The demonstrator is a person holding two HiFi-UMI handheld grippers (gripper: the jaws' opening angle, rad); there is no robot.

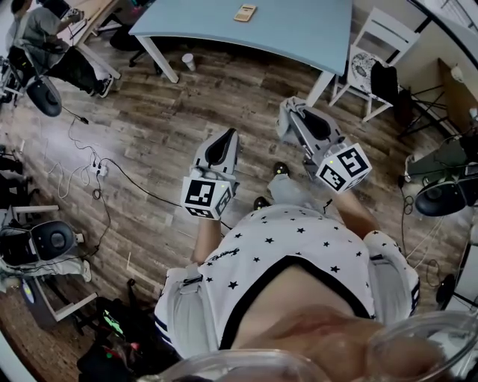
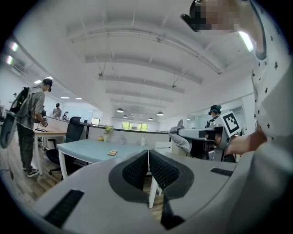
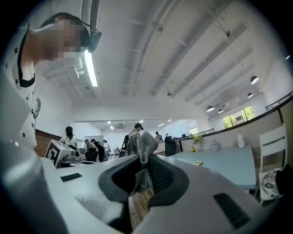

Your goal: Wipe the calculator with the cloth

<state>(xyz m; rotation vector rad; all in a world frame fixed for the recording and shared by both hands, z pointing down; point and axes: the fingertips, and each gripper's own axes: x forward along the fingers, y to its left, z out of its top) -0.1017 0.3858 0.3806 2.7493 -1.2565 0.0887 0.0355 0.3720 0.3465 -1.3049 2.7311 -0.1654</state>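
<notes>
You're at the approach step. Your right tongs [image 3: 145,170] are clamped on the crumpled grey cloth [image 3: 145,145], your left tongs [image 2: 148,165] are pressed together on nothing, and I judge the wiping not yet started. The small tan calculator [image 1: 245,12] lies at the top of the head view on the pale blue bench [image 1: 314,33], well apart from both tongs. Next you'd need to step up and lower the cloth onto it. Brown wood-plank floor [image 1: 149,119] lies between, with black cables [image 1: 86,160] trailing at the left. A white chair [image 1: 377,45] stands at the upper right beside the bench.

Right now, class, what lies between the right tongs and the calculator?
Head view: only wood floor and bare table. The right tongs, shut on the cloth, are short of the calculator.
</notes>
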